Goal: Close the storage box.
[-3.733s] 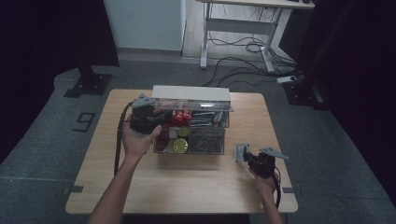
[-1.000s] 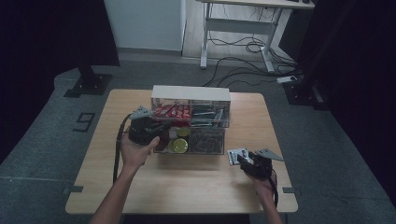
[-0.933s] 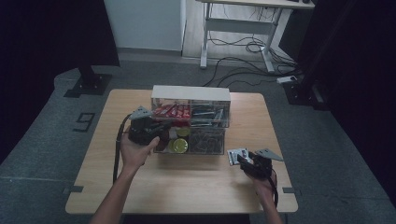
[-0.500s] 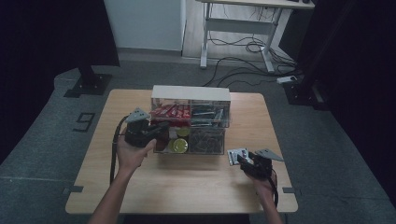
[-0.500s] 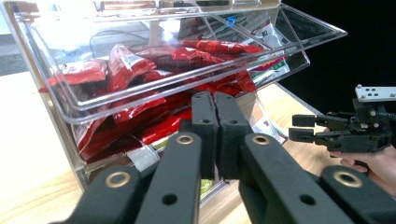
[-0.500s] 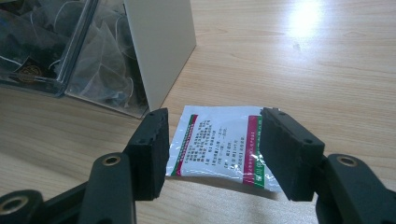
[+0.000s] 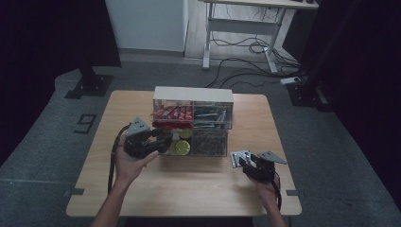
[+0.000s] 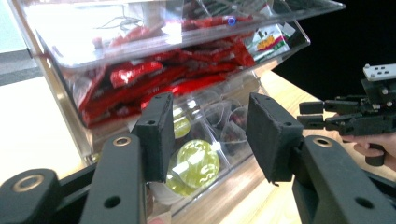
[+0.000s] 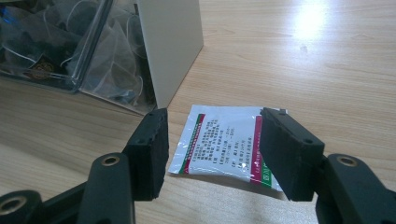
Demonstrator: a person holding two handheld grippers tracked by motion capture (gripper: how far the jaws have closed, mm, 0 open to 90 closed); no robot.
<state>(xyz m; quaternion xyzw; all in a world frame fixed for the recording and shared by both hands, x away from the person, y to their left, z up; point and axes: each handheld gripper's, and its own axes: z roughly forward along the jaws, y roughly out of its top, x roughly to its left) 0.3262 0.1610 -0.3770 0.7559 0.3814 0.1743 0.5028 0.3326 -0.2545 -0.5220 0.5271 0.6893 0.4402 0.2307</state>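
Observation:
A clear plastic drawer organizer (image 7: 192, 124) stands mid-table. Its upper drawer (image 8: 154, 74) holds red sachets and its lower drawer (image 8: 194, 161) holds yellow-green round capsules. My left gripper (image 7: 163, 138) hovers at the organizer's front left; in its own view the left gripper (image 8: 210, 126) is open, its jaws framing the lower drawer's front with nothing between them. A white sachet (image 9: 223, 142) with red and green print lies flat on the table by the organizer's right corner. My right gripper (image 9: 212, 140) is open just above the sachet, a jaw on each side. In the high view the right gripper (image 7: 246, 164) sits beside the sachet (image 7: 238, 157).
The organizer's right compartments (image 7: 211, 126) hold dark bagged items, and its beige side wall (image 9: 170, 46) stands close to the sachet. Bare wooden table (image 7: 189, 189) stretches along the near edge. A desk frame and cables (image 7: 246, 42) lie on the floor beyond.
My left gripper has drawn back from the upper left drawer toward the near side, now at the lower drawer. My right gripper edged slightly left, close over the sachet.

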